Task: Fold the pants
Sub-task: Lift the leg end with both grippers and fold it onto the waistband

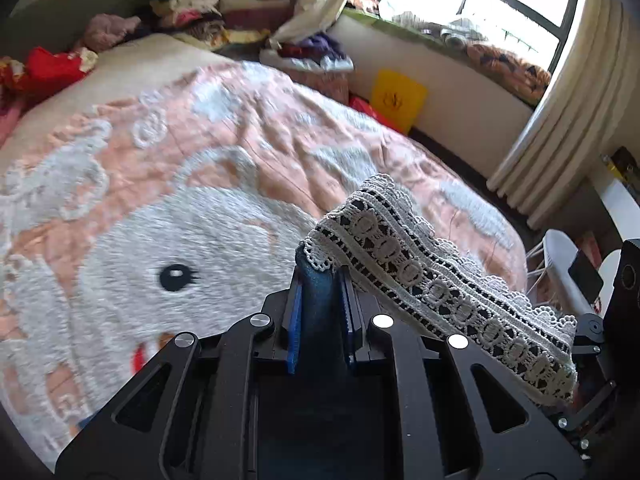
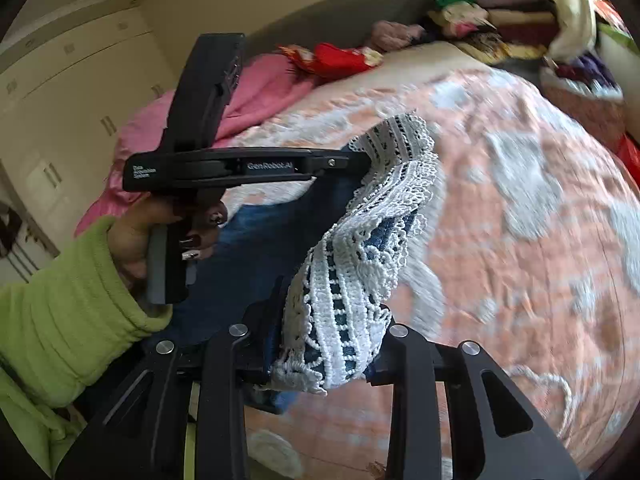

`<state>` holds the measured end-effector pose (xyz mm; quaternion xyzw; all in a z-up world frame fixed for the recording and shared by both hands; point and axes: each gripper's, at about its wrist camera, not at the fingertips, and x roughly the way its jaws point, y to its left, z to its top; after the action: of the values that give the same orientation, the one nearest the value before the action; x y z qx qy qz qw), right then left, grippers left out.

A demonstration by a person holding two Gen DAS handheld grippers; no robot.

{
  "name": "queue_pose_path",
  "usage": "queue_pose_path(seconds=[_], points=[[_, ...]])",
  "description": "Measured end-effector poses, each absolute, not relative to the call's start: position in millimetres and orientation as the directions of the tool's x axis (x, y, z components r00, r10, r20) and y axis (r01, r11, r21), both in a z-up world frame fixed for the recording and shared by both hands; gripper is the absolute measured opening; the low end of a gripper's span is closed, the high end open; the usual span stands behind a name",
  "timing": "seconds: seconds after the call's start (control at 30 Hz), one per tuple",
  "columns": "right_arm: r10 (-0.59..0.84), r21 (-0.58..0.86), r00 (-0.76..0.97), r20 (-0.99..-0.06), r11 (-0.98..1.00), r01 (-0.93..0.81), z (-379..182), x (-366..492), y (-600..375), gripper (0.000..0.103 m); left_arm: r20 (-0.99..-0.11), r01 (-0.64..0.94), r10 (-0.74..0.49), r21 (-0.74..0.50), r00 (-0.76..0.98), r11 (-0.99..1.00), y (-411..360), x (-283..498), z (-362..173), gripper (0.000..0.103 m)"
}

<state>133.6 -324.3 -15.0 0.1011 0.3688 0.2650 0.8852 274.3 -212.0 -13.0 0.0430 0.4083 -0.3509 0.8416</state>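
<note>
Item: pants [image 2: 256, 248], blue denim with white lace hem [image 1: 436, 280], held up above the pink bedspread [image 1: 248, 128] at lower centre of both views. Left gripper [image 1: 320, 312] and right gripper [image 2: 320, 344] each pinch a hem corner. Step judged: lifting to spread; next calls for laying flat, then folding

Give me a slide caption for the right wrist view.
Both grippers pinch the lace-trimmed blue pants above the pink bedspread.
</note>
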Motion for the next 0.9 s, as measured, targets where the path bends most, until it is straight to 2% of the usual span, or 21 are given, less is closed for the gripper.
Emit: queue_pose_path(seconds=[0.2,0.43,0.7,0.9], points=[[0.584,0.331,0.543,-0.603,0.803,-0.496,0.3,133.3,-274.8,0.029,-0.696,0.581,-0.552,-0.235,0.459,0.779,-170.1,262.9,-4.8,0.009],[0.592,0.295,0.468,-0.656,0.772,-0.563,-14.1,133.8,-221.2,0.029,-0.701,0.501,-0.53,-0.278,0.478,0.82,-114.5,252.7,-20.9,0.01],[0.535,0.162,0.44,-0.721,0.748,-0.643,-28.6,121.3,-162.2,0.029,-0.674,0.37,-0.483,-0.319,0.558,0.873,-55.9,240.6,-20.5,0.019],[0.499,0.051,0.433,-0.751,0.698,-0.714,-40.1,117.8,-124.6,0.031,-0.619,0.248,-0.474,-0.418,0.627,0.874,5.2,223.7,-10.0,0.025]])
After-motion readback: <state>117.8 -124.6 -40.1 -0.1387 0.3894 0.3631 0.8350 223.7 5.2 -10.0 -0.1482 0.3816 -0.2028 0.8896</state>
